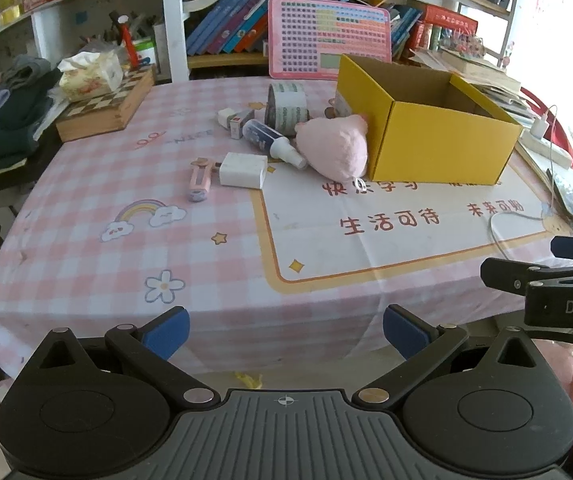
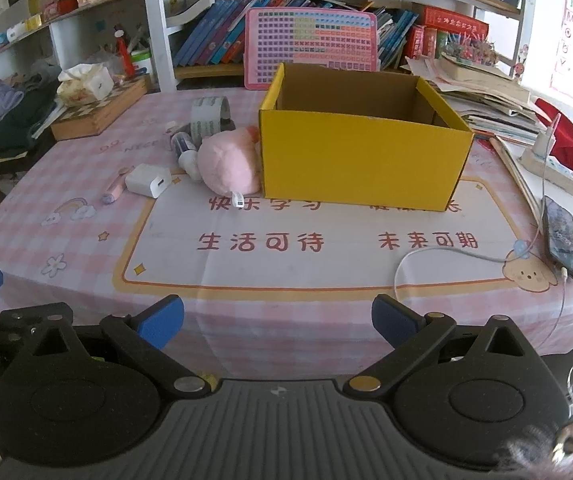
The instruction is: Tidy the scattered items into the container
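Left gripper (image 1: 285, 332) hangs off the surface's (image 1: 86, 264) near edge, jaws apart and empty. Toward the far edge, cutter (image 1: 198, 179), charger (image 1: 243, 169), bottle (image 1: 272, 142), tape (image 1: 286, 109) and plush (image 1: 334, 147) crowd the yellow box's (image 1: 438, 142) left wall, an easy sweep. Right gripper (image 2: 277, 321) likewise open, waiting.

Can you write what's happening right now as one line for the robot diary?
phase: start | left gripper: open, empty | right gripper: open, empty | yellow box: looks empty | pink plush: beside box
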`<state>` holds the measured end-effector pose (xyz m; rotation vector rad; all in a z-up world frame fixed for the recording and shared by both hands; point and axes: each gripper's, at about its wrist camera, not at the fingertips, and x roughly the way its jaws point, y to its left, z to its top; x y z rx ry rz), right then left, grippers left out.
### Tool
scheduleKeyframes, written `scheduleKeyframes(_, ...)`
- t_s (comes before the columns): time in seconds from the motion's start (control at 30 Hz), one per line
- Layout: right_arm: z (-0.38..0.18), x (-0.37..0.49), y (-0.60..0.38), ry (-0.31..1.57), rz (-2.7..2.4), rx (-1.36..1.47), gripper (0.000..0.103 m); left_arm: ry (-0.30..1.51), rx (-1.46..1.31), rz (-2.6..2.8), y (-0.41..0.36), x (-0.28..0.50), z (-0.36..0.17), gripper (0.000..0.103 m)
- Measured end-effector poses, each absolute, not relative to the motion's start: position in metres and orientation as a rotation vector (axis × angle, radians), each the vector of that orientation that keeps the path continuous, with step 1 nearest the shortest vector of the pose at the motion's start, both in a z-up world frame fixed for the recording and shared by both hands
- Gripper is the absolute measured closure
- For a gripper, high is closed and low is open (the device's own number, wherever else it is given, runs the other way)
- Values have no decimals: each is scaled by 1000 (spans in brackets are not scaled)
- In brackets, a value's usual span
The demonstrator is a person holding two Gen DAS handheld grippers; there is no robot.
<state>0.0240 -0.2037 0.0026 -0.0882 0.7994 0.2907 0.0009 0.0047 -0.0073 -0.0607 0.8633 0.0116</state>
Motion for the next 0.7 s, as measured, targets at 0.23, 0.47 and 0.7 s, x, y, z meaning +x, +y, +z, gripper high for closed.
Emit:
scheduleKeyframes(0.23,3,24,-193,797,294,-117,2,859,-68,27,13,-1,-6,0)
scheduleKeyframes(0.47,7,24,-180,787,323,-131,2,849,-82,49,24,-4,-4,0)
scheduleKeyframes(0.7,12,26,-166,772,357,-151,2,836,-96,77,35,-6,-2,0)
